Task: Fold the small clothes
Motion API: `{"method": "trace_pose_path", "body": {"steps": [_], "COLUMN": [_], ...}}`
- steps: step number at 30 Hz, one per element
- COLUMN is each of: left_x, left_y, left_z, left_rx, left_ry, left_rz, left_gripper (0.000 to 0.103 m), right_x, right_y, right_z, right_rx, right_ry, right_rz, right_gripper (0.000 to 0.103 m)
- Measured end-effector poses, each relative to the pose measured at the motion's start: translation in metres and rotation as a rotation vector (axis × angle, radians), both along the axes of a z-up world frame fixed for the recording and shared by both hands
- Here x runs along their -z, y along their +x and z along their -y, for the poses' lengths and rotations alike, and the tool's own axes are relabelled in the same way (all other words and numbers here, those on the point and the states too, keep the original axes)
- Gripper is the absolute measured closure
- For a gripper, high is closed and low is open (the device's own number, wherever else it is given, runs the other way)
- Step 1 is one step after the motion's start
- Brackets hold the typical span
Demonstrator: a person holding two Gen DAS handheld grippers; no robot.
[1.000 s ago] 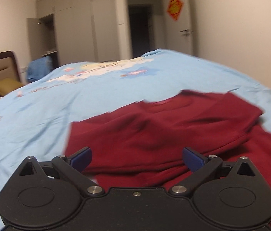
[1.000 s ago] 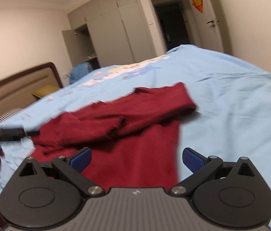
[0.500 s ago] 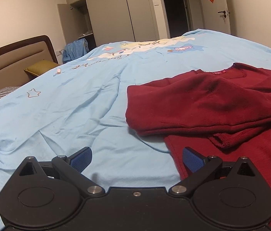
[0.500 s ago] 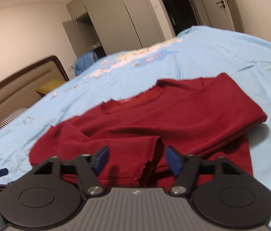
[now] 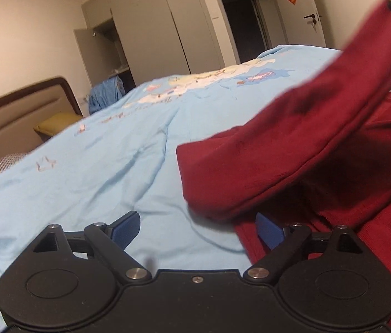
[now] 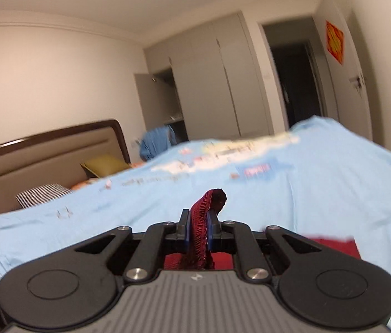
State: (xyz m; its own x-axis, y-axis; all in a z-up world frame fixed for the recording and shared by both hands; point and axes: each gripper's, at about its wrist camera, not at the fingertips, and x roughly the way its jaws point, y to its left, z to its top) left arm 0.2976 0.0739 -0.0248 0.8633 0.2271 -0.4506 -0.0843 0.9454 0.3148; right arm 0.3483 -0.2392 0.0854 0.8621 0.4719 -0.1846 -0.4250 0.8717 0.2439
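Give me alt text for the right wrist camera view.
The right gripper is shut on the ribbed edge of a dark red sweater, held up above a light blue bedspread. Behind are a padded headboard, grey wardrobes and a dark doorway.

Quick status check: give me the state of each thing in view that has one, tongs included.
Right tongs: shut on the sweater's ribbed edge.
Left tongs: open, empty, low over the bedsheet.
Red sweater: one part lifted, the rest lying on the bed.
Wardrobe door: open.
Room door: open.
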Motion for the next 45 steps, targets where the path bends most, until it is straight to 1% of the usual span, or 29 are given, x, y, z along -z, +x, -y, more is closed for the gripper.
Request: {"method": "trace_pose_path", "body": {"steps": [2,4,5,6,7,8,9,10,12,14,15,16,19,21,23,26,28,30,32,35,37,38,39,40,41,43,44,45], "left_x": [0.0,0.002,0.002,0.002,0.001,-0.001,-0.002,-0.004,-0.006,-0.006,-0.007,-0.008,-0.011,-0.011,-0.008,0.002,0.006,0.008,0.006,0.004,0.003,0.003,0.003,0.004,0.004,0.003,0.002,0.001], "left_y": [0.008,0.017,0.019,0.022,0.024,0.025,0.026,0.025,0.023,0.022,0.021,0.02,0.016,0.012,0.009,0.009,0.01,0.011,0.014,0.014,0.011,0.008,0.004,0.0,-0.006,-0.017,-0.024,-0.03], "left_z": [0.006,0.013,0.015,0.017,0.018,0.019,0.019,0.018,0.015,0.011,0.007,0.004,-0.003,-0.006,-0.007,-0.011,-0.013,-0.014,-0.014,-0.017,-0.018,-0.018,-0.018,-0.019,-0.019,-0.02,-0.021,-0.022], "left_rx": [0.02,0.023,0.019,0.016,0.015,0.013,0.006,-0.007,-0.033,-0.043,-0.04,-0.033,-0.034,-0.038,-0.046,-0.064,-0.066,-0.06,-0.055,-0.047,-0.044,-0.045,-0.044,-0.045,-0.046,-0.054,-0.059,-0.065], "left_ry": [0.034,0.077,0.093,0.102,0.103,0.1,0.098,0.098,0.113,0.124,0.113,0.09,0.041,0.033,0.037,0.036,0.017,0.028,0.038,0.014,-0.004,-0.011,-0.018,-0.022,-0.025,-0.04,-0.051,-0.068], "left_rz": [0.017,0.025,0.035,0.044,0.049,0.051,0.055,0.062,0.081,0.078,0.069,0.06,0.06,0.067,0.061,0.017,-0.012,-0.026,-0.036,-0.048,-0.061,-0.07,-0.076,-0.08,-0.081,-0.08,-0.079,-0.078], "left_gripper": [0.018,0.028,0.03,0.036,0.046,0.051,0.058,0.06,0.061,0.071,0.087,0.094,0.098,0.099,0.099,0.099,0.099,0.099,0.098,0.095,0.085,0.083,0.082,0.075,0.071,0.057,0.052,0.043], "right_x": [-0.022,-0.038,-0.044,-0.049,-0.054,-0.057,-0.059,-0.06,-0.06,-0.058,-0.056,-0.053,-0.035,-0.011,0.021,0.073,0.099,0.114,0.122,0.123,0.119,0.12,0.12,0.119,0.119,0.12,0.119,0.119], "right_y": [0.002,0.001,-0.001,-0.002,-0.003,-0.005,-0.006,-0.008,-0.011,-0.012,-0.012,-0.011,-0.013,-0.017,-0.022,-0.027,-0.033,-0.04,-0.05,-0.057,-0.057,-0.06,-0.061,-0.062,-0.064,-0.069,-0.072,-0.075], "right_z": [-0.006,-0.014,-0.018,-0.021,-0.025,-0.027,-0.029,-0.031,-0.031,-0.029,-0.028,-0.027,-0.019,-0.012,-0.006,0.0,0.001,0.001,0.003,0.004,0.002,0.003,0.004,0.006,0.008,0.014,0.017,0.02], "right_rx": [-0.023,-0.045,-0.054,-0.062,-0.068,-0.069,-0.069,-0.066,-0.056,-0.049,-0.047,-0.044,-0.036,-0.027,-0.024,-0.013,-0.016,-0.016,-0.019,-0.016,-0.015,-0.012,-0.01,-0.006,-0.002,0.001,0.004,0.007], "right_ry": [-0.001,-0.015,-0.026,-0.037,-0.05,-0.062,-0.074,-0.085,-0.101,-0.101,-0.097,-0.092,-0.084,-0.102,-0.13,-0.146,-0.153,-0.175,-0.182,-0.196,-0.202,-0.204,-0.204,-0.202,-0.2,-0.196,-0.197,-0.202], "right_rz": [0.046,0.091,0.111,0.13,0.147,0.161,0.173,0.184,0.196,0.187,0.179,0.166,0.117,0.058,-0.032,-0.203,-0.277,-0.302,-0.307,-0.294,-0.295,-0.299,-0.303,-0.306,-0.308,-0.31,-0.31,-0.307], "right_gripper": [0.09,0.09,0.09,0.09,0.09,0.09,0.09,0.09,0.09,0.09,0.09,0.09,0.09,0.09,0.09,0.09,0.09,0.09,0.09,0.089,0.087,0.085,0.078,0.076,0.071,0.06,0.052,0.045]}}
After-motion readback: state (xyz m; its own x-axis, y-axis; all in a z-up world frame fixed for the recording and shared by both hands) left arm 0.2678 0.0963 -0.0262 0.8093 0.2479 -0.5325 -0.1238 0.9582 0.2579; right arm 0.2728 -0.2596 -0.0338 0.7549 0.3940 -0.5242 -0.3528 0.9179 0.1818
